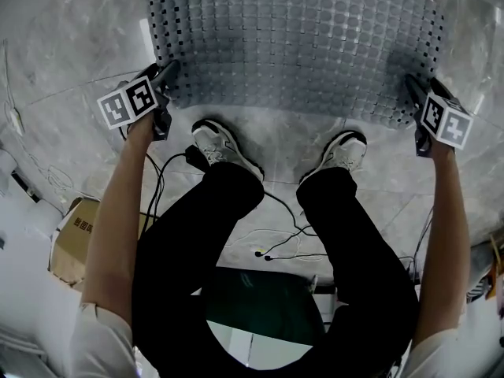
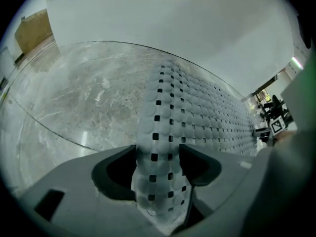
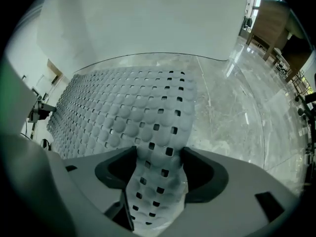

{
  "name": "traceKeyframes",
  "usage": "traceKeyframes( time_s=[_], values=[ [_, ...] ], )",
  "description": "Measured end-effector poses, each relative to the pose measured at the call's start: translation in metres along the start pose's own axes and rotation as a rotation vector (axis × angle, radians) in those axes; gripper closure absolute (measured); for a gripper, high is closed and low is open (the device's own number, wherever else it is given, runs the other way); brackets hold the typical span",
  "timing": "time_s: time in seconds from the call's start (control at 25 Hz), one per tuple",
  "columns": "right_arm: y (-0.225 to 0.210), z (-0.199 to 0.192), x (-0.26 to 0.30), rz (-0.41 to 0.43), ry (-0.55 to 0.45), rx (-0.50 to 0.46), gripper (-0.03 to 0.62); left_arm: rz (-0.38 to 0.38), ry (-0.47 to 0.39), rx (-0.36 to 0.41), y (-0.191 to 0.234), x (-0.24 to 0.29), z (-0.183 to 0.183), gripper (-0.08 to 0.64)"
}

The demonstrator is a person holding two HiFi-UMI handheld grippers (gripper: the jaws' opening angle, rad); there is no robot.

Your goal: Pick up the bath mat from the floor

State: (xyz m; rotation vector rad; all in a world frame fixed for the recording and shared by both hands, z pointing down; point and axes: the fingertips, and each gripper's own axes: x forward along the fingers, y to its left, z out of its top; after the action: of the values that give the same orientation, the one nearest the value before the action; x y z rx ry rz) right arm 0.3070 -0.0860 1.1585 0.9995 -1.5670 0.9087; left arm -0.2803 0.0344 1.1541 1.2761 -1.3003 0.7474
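bath mat (image 1: 299, 46) corners (floor (image 1: 71, 46)) between spread-jawed grippers (image 1: 167, 73) (image 1: 411, 85)

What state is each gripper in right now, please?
Left gripper: open, bath mat corner between jaws.
Right gripper: open, bath mat between jaws.

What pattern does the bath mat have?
Bath mat: grey, rounded bumps with small square holes, clearest in left gripper view.

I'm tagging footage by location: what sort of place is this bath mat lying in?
Probably an indoor hall or workspace rather than a real bathroom: a wide polished stone floor, loose cables lying on it, and a wooden table farther off.
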Motion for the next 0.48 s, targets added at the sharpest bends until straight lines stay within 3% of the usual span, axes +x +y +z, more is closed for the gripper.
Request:
traceKeyframes(
  time_s=[0.16,0.28,0.48],
  values=[
    [0.011,-0.002,0.000,0.020,0.043,-0.019,0.358,0.010,0.042,0.044,-0.004,0.002,-0.001,0.296],
    [0.017,0.001,-0.003,0.021,0.068,-0.038,0.402,-0.024,0.071,0.037,-0.011,0.001,0.000,0.347],
    [0.029,0.004,-0.020,0.014,0.086,-0.049,0.443,-0.036,0.077,0.059,-0.026,-0.015,0.001,0.405]
  ],
)
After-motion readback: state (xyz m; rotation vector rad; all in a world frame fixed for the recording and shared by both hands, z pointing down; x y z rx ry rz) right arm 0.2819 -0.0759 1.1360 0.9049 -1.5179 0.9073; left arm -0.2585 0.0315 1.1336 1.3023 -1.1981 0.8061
